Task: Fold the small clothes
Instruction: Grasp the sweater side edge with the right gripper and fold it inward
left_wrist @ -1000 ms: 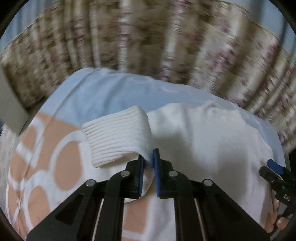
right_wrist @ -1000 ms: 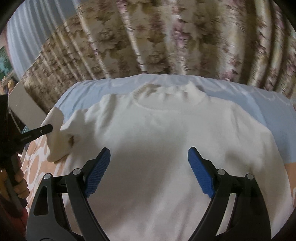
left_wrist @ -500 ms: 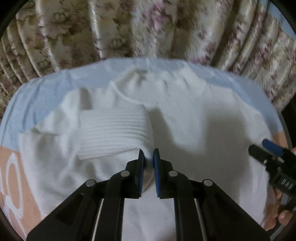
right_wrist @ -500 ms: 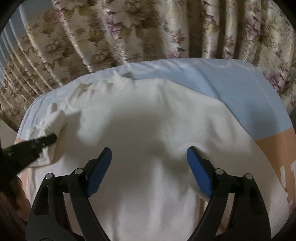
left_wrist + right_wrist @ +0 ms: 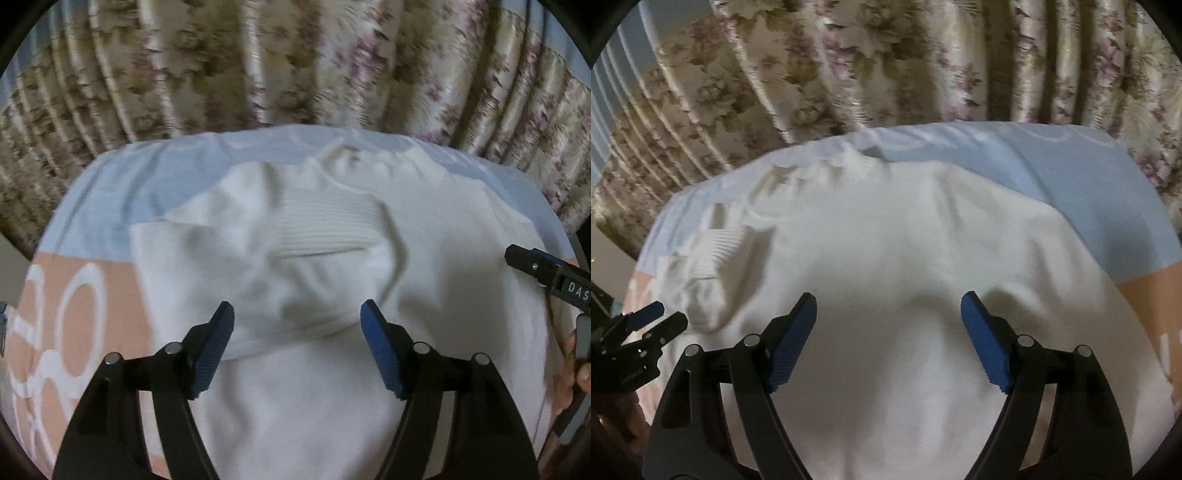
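Note:
A small white sweater lies flat on the bed, collar toward the curtain. Its left sleeve is folded across the chest, the ribbed cuff resting below the collar. My left gripper hovers over that folded sleeve with its jaws opening and no cloth pinched between them. In the right wrist view the sweater fills the middle, the ribbed cuff at the left. My right gripper stands open above the sweater body, holding nothing. Each gripper shows at the edge of the other's view.
The bed cover is pale blue at the far end and peach with white rings nearer. A flowered curtain hangs close behind the bed. A hand holds the right gripper's handle at the right edge.
My left gripper carried the sleeve cuff from the left onto the sweater's chest, then let go and its jaws spread wide. The right gripper drifted right over the sweater, staying open.

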